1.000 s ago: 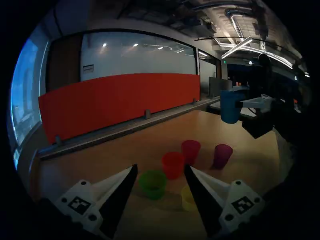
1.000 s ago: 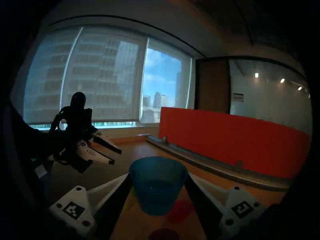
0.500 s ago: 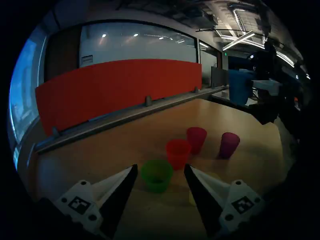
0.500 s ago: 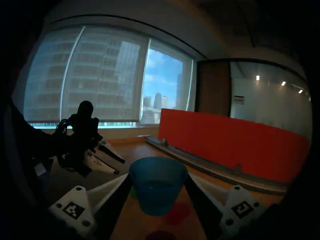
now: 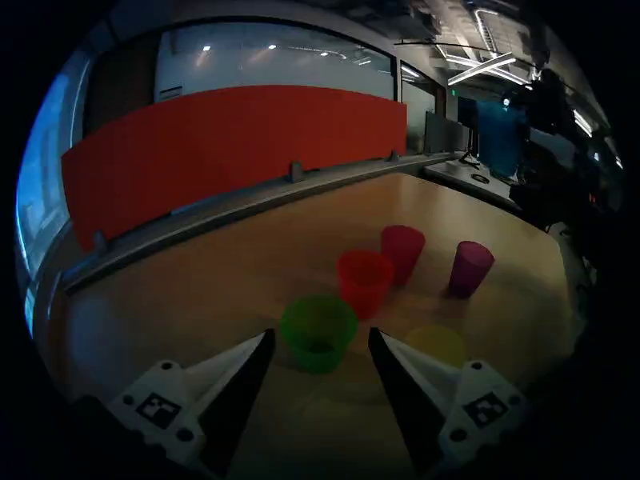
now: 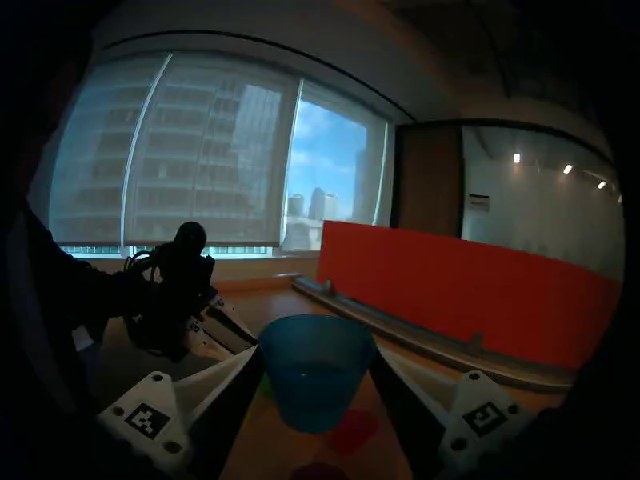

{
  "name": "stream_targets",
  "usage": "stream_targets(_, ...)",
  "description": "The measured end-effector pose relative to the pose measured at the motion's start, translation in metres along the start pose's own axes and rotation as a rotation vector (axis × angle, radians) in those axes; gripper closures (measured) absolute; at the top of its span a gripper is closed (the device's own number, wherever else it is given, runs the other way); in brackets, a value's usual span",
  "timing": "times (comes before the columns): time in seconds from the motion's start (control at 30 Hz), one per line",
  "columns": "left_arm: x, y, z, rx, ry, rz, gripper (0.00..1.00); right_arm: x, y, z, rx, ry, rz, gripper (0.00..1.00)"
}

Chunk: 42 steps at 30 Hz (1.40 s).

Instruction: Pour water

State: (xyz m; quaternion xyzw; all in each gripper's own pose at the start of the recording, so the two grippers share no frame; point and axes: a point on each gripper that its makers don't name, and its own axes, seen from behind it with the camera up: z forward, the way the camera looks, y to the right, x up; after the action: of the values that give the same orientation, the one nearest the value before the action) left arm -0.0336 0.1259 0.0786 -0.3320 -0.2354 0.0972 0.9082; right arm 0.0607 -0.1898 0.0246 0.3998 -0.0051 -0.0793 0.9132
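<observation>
R claw (image 6: 316, 352) grips blue cup (image 6: 316, 404) upright, water (image 6: 316, 374) inside — held above desk (image 5: 224, 272). L claw (image 5: 320, 334) wide, holding nothing — green cup (image 5: 318, 344) on desk just ahead of its tips.

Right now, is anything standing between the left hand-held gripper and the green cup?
Nothing visible does. The left hand-held gripper is open, and the green cup stands on the table straight ahead of its finger gap. The red cup stands beyond it, out of the path.
</observation>
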Motion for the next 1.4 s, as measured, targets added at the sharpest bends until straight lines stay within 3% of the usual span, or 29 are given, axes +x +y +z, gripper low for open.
stream_targets(0.4, -0.014, 0.002, 0.015, -0.02, -0.066, 0.017, 0.14, -0.001, 0.004, 0.003, 0.0, -0.003, 0.0, 0.08)
stream_targets(0.8, -0.025, -0.009, 0.031, -0.012, -0.12, 0.008, 0.14, -0.007, 0.006, 0.008, 0.008, -0.013, 0.002, 0.08)
stream_targets(1.4, -0.036, -0.004, 0.058, -0.041, -0.182, 0.018, 0.14, -0.015, 0.012, 0.013, 0.009, -0.027, 0.015, 0.08)
